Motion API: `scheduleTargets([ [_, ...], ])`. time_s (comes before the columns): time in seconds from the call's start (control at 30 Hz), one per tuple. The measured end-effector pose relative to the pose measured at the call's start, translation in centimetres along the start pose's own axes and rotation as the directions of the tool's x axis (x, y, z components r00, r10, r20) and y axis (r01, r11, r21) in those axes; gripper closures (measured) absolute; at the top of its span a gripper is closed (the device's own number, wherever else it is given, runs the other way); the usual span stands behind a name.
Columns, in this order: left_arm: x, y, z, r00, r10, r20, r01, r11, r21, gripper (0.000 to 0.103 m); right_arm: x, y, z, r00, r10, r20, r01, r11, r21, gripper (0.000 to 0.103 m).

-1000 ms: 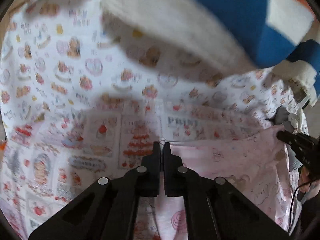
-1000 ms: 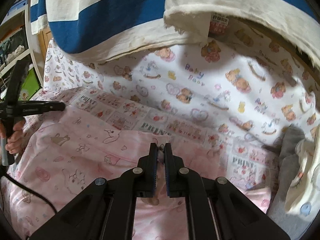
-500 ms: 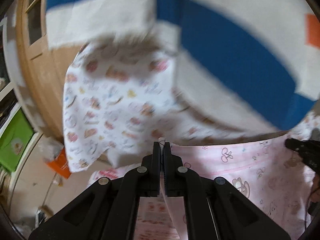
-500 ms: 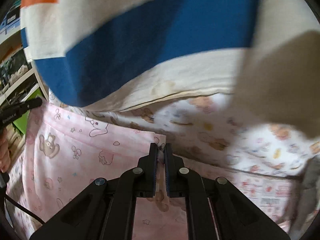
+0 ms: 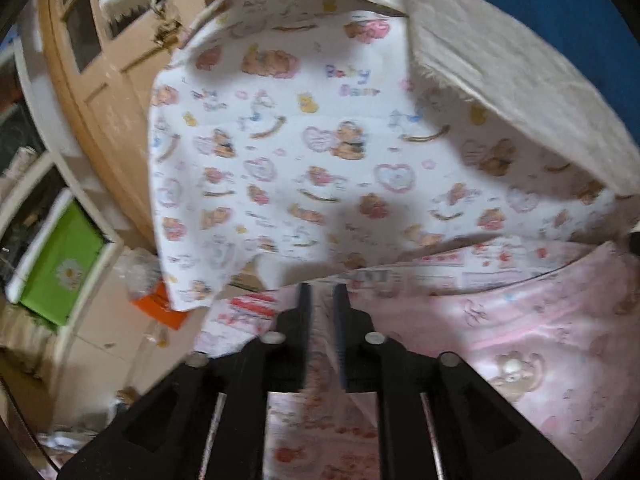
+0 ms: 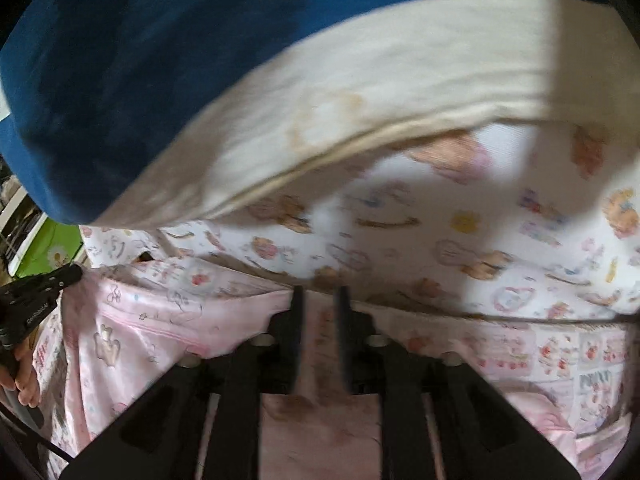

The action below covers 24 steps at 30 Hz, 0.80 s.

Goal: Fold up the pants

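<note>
The pink pants (image 5: 520, 332) with small cartoon prints hang stretched between my two grippers, lifted above the bed. My left gripper (image 5: 320, 292) is shut on one corner of the pants' top edge. My right gripper (image 6: 319, 296) is shut on the other corner; the pants (image 6: 160, 332) spread to its left. The left gripper (image 6: 40, 284) shows at the left edge of the right wrist view, with a hand under it. The lower part of the pants is hidden behind the gripper bodies.
A white bear-print sheet (image 5: 300, 160) covers the surface behind. A cream and blue blanket (image 6: 200, 80) hangs close above. A patchwork print cloth (image 6: 560, 352) lies under the pants. A wooden cabinet (image 5: 104, 80) and a green box (image 5: 60, 264) stand at left.
Both grippers have kept hold of the pants and tilted down and forward from the raised position. The bear-print sheet fills more of both views now, and the blanket is closer above.
</note>
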<state>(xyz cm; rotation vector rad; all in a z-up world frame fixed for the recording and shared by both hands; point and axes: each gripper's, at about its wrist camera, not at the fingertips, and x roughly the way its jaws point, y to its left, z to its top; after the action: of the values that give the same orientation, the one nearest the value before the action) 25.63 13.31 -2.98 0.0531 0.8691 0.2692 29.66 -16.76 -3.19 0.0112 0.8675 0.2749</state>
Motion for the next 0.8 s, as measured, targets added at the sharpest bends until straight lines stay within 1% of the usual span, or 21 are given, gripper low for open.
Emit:
scheduleTargets([
  [0.03, -0.2, 0.0, 0.0, 1.0, 0.013, 0.008, -0.013, 1.0, 0.007, 0.06, -0.7, -0.6, -0.3, 1.0, -0.007, 0.025, 0.006, 1.0, 0.007, 0.048],
  [0.07, -0.8, 0.0, 0.0, 1.0, 0.011, 0.022, -0.011, 1.0, 0.007, 0.055, -1.8, -1.3, -0.6, 0.998, -0.011, 0.058, 0.011, 1.0, 0.007, 0.048],
  [0.13, -2.5, -0.5, -0.2, 0.998, -0.021, 0.066, 0.02, 0.999, 0.026, 0.055, -4.1, -2.6, -1.4, 0.996, -0.013, 0.085, 0.015, 1.0, -0.016, 0.048],
  [0.2, -4.7, -2.1, -0.4, 0.992, -0.063, 0.11, 0.055, 0.995, 0.081, 0.055, -6.0, -3.2, -2.0, 0.994, -0.016, 0.11, 0.02, 0.999, -0.028, 0.048],
  [0.23, -5.8, -3.2, -0.5, 0.987, -0.097, 0.128, 0.083, 0.99, 0.114, 0.055, -7.7, -4.2, -2.6, 0.99, -0.035, 0.137, 0.039, 0.999, -0.027, 0.048],
  [0.3, -7.8, -5.7, -0.5, 0.971, -0.192, 0.142, 0.167, 0.971, 0.171, 0.054, -10.0, -5.7, -3.5, 0.984, -0.063, 0.168, 0.067, 0.998, -0.017, 0.048],
  [0.37, -9.1, -8.4, -0.3, 0.948, -0.296, 0.118, 0.269, 0.942, 0.202, 0.054, -12.6, -7.7, -4.4, 0.976, -0.091, 0.199, 0.092, 0.996, 0.005, 0.048],
  [0.43, -9.9, -11.2, -0.1, 0.915, -0.396, 0.082, 0.369, 0.9, 0.231, 0.054, -15.1, -9.5, -5.4, 0.964, -0.129, 0.233, 0.125, 0.992, 0.033, 0.048],
  [0.47, -10.2, -12.8, 0.0, 0.902, -0.426, 0.069, 0.398, 0.883, 0.249, 0.054, -16.0, -10.2, -5.8, 0.959, -0.145, 0.244, 0.138, 0.989, 0.045, 0.048],
  [0.5, -10.4, -14.1, 0.2, 0.894, -0.444, 0.059, 0.415, 0.871, 0.264, 0.054, -17.1, -11.2, -6.2, 0.954, -0.159, 0.255, 0.149, 0.987, 0.06, 0.048],
  [0.57, -10.4, -16.6, 0.6, 0.872, -0.489, 0.027, 0.464, 0.843, 0.272, 0.054, -18.4, -12.3, -7.0, 0.948, -0.172, 0.267, 0.156, 0.984, 0.081, 0.048],
  [0.6, -10.4, -17.8, 0.9, 0.849, -0.528, -0.008, 0.511, 0.818, 0.264, 0.054, -19.1, -13.1, -7.3, 0.945, -0.182, 0.27, 0.164, 0.982, 0.089, 0.048],
  [0.67, -9.7, -19.9, 1.6, 0.781, -0.617, -0.102, 0.623, 0.754, 0.206, 0.054, -20.0, -14.1, -8.1, 0.934, -0.216, 0.284, 0.191, 0.975, 0.113, 0.048],
  [0.7, -9.4, -21.0, 1.8, 0.764, -0.632, -0.131, 0.645, 0.741, 0.186, 0.054, -20.3, -14.7, -8.2, 0.932, -0.22, 0.287, 0.192, 0.974, 0.122, 0.048],
  [0.73, -9.2, -22.1, 1.9, 0.754, -0.639, -0.15, 0.657, 0.733, 0.179, 0.054, -20.6, -15.3, -8.6, 0.931, -0.224, 0.287, 0.191, 0.972, 0.138, 0.048],
  [0.77, -8.9, -23.2, 2.2, 0.751, -0.64, -0.161, 0.66, 0.729, 0.181, 0.054, -20.5, -15.9, -8.8, 0.932, -0.225, 0.285, 0.188, 0.97, 0.152, 0.048],
  [0.8, -8.5, -24.0, 2.3, 0.754, -0.635, -0.166, 0.656, 0.732, 0.183, 0.055, -20.7, -16.4, -8.9, 0.932, -0.225, 0.282, 0.184, 0.969, 0.165, 0.048],
])
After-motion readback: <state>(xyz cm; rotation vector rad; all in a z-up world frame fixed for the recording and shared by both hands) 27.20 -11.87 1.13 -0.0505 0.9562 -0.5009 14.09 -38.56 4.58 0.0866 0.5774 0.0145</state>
